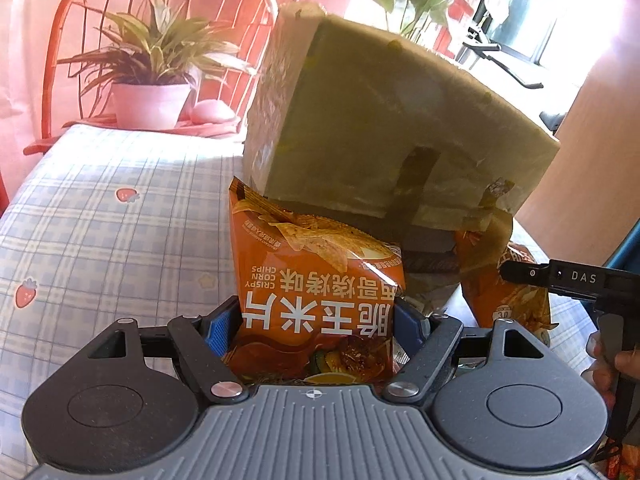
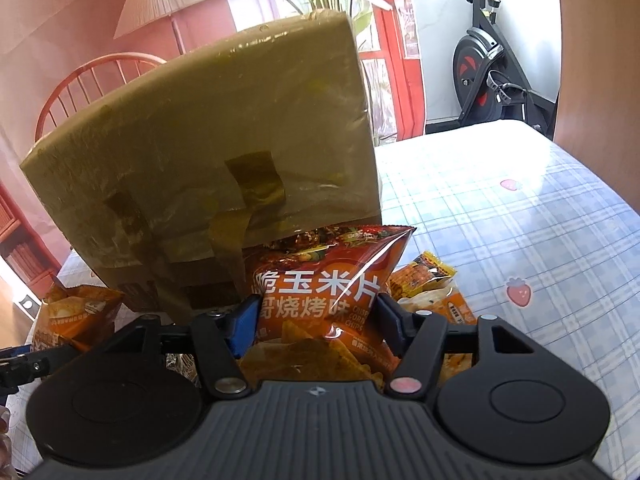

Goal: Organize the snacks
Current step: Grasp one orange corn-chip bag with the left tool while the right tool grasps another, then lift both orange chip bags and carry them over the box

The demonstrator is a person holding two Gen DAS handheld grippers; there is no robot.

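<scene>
My left gripper (image 1: 318, 324) is shut on an orange corn chips bag (image 1: 316, 276), upside down, held against the foot of a taped cardboard box (image 1: 384, 120). My right gripper (image 2: 316, 318) is shut on another orange corn chips bag (image 2: 324, 292), held against the same box (image 2: 224, 136). In the left wrist view the right gripper's finger (image 1: 532, 274) shows at the right edge with its bag (image 1: 508, 288). In the right wrist view the left gripper's bag (image 2: 76, 312) shows at lower left.
A table with a blue plaid strawberry cloth (image 1: 100, 220) carries everything. Small yellow and orange snack packets (image 2: 428, 280) lie right of my right gripper. A potted plant (image 1: 152, 76) and a red chair (image 1: 80, 4) stand behind; an exercise bike (image 2: 488, 72) is at the far right.
</scene>
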